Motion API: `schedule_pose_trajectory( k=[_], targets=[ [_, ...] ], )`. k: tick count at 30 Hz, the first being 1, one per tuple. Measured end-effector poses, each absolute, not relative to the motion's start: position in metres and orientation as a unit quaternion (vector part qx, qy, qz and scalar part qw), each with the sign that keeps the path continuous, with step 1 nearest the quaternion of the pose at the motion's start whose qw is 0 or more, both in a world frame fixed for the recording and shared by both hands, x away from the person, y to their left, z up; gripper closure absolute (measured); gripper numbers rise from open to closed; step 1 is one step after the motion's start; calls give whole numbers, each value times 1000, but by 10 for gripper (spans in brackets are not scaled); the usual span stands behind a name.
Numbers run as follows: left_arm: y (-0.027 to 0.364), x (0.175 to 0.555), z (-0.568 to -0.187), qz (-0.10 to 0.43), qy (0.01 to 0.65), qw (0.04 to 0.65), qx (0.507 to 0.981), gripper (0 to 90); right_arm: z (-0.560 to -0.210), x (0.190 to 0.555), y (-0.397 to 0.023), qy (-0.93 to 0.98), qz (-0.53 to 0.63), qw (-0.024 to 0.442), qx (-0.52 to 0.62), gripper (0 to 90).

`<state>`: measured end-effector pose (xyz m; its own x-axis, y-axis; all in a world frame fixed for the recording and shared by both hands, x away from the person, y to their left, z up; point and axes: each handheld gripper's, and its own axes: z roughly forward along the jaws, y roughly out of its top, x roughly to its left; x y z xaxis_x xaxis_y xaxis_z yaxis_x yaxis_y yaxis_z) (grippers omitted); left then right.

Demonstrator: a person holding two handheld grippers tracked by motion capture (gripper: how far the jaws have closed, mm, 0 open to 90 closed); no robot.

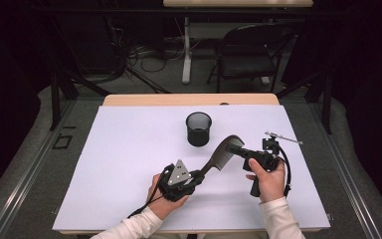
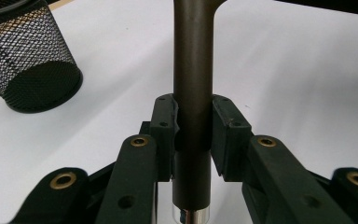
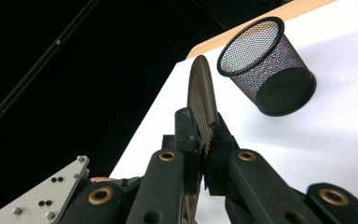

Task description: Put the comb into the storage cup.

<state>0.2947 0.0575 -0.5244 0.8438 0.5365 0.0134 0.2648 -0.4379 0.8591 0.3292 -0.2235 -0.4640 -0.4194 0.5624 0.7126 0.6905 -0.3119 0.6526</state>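
A dark brown comb (image 1: 224, 153) with a long handle is held above the white table between both hands. My left gripper (image 1: 197, 175) is shut on the round handle (image 2: 192, 84), which runs straight up between its jaws. My right gripper (image 1: 236, 148) is shut on the toothed head (image 3: 201, 100) of the comb, edge-on between its pads. A black mesh cup (image 1: 199, 128) stands upright and empty behind the comb, toward the table's far middle; it also shows as the mesh cup (image 2: 25, 56) at upper left and the cup (image 3: 268, 65) at upper right.
The white sheet (image 1: 129, 164) covers the wooden table (image 1: 189, 99). Beyond the far edge stand a black folding chair (image 1: 248, 52), a table leg and floor cables. Dark curtains close both sides.
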Motion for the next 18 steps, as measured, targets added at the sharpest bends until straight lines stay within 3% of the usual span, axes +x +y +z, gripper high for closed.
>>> schedule_pose_trajectory(
  k=[18],
  targets=[
    [58, 295, -525, 148, 240, 472, 835, 720, -465, 328, -224, -580, -610, 64, -536, 871]
  ],
)
